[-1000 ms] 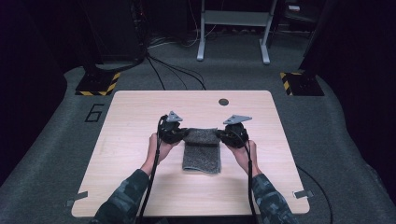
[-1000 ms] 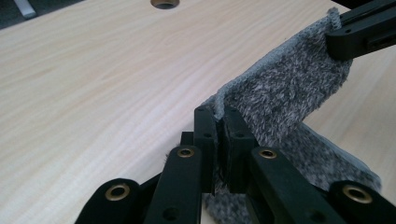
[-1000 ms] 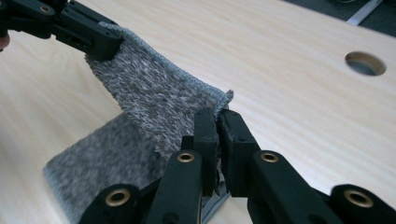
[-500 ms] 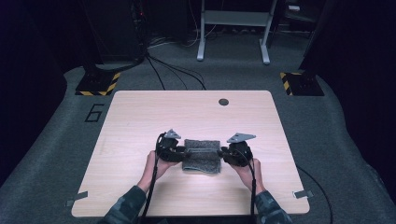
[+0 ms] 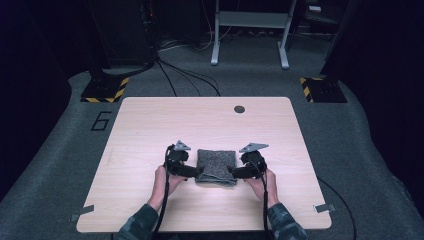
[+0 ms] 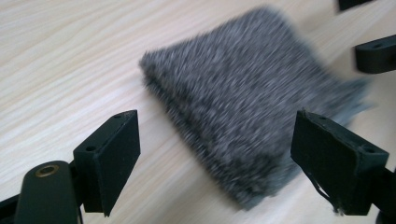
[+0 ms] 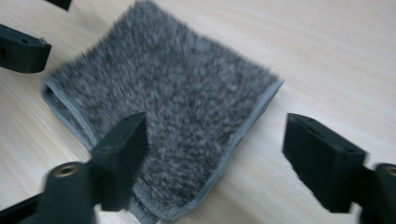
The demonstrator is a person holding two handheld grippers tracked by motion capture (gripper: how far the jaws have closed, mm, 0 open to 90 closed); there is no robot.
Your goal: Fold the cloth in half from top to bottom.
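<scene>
Folded grey towel (image 5: pixel 216 166) flat on the table (image 5: pixel 150 125), squarely between left gripper (image 6: pixel 215 154) and right gripper (image 7: pixel 215 154); jaws just opening wide, nothing pinched, both equally near.

Two forearms in camouflage-patterned sleeves reach in from the near edge of the light wooden bench (image 5: pixel 150 125). Each bare hand holds a black two-jaw gripper, both pointing inward toward each other. The left gripper (image 5: pixel 192 173) sits low over the bench on the left; its jaws have just been opening and stand wide apart, pressing on nothing. The right gripper (image 5: pixel 234 172) mirrors it on the right, low, its jaws likewise just opened wide and gripping nothing.
</scene>
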